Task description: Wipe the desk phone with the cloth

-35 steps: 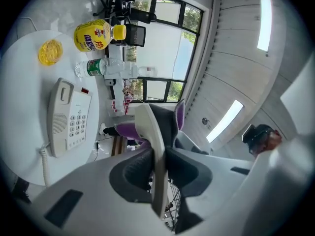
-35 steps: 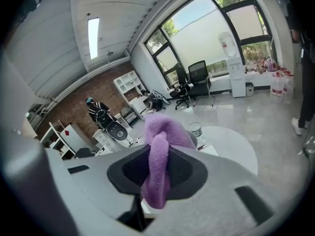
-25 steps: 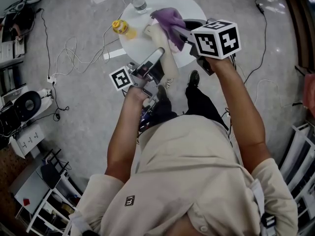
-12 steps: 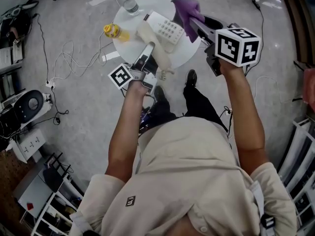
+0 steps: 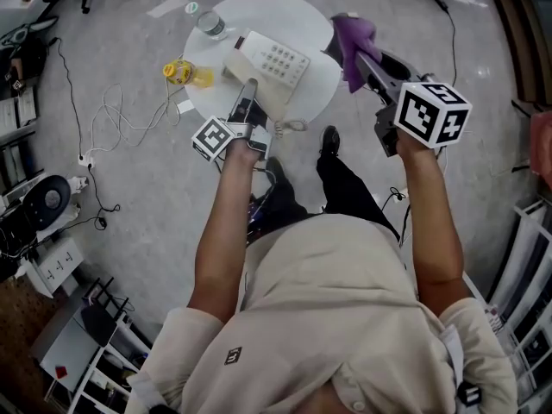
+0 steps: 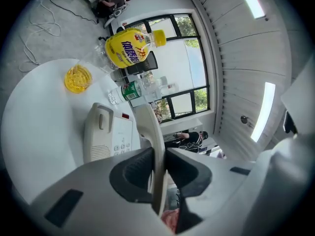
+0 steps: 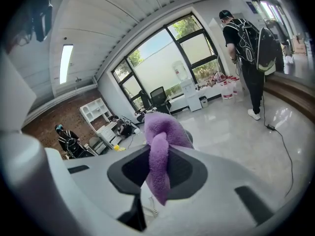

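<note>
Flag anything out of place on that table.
The handset is off its cradle, clamped in the left tongs near the phone base. Otherwise nothing looks spilled or damaged.

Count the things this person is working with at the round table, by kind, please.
Bottles: 2, a yellow bottle and a clear bottle
Phone: 1, with its handset
Cloth: 1, purple
Total: 4
</note>
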The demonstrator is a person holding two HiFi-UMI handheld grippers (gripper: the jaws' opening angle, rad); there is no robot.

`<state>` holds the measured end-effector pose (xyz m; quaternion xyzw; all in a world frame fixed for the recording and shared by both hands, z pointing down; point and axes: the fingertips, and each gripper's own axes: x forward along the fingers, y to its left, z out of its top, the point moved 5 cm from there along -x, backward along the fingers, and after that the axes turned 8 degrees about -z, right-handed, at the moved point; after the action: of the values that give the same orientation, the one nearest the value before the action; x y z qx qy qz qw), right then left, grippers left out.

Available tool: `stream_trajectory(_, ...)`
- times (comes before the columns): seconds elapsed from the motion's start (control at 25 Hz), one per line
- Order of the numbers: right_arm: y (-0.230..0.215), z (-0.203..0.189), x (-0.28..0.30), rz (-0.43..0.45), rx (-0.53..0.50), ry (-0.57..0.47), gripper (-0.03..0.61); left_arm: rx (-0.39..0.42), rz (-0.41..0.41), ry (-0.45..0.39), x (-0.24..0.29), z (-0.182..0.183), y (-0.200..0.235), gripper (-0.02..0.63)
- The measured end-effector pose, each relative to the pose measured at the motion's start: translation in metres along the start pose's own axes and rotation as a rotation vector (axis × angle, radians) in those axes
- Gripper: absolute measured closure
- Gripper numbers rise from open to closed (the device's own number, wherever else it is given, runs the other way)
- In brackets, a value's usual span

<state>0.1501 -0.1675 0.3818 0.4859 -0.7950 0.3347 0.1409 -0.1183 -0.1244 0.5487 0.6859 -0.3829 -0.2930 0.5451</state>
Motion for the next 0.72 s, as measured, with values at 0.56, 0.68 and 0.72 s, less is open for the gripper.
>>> stream_trajectory(0.56,-0.039,-0.019,0.017,-0.027,0.014,0.085,0.515,-0.143,0.148,-0.268,-0.001,0.002,0.064,0.534)
stream_trajectory(0.68,-0.041,-0.021,0.024,-0.024,0.013,0.099,0.515,-0.146,0.157,-0.266,0.002,-0.005,0.070,0.534)
stream_trajectory(0.72,-0.041,-0.021,0.026,-0.022,0.013,0.103,0.515,-0.142,0.159,-0.265,0.004,-0.007,0.071,0.534)
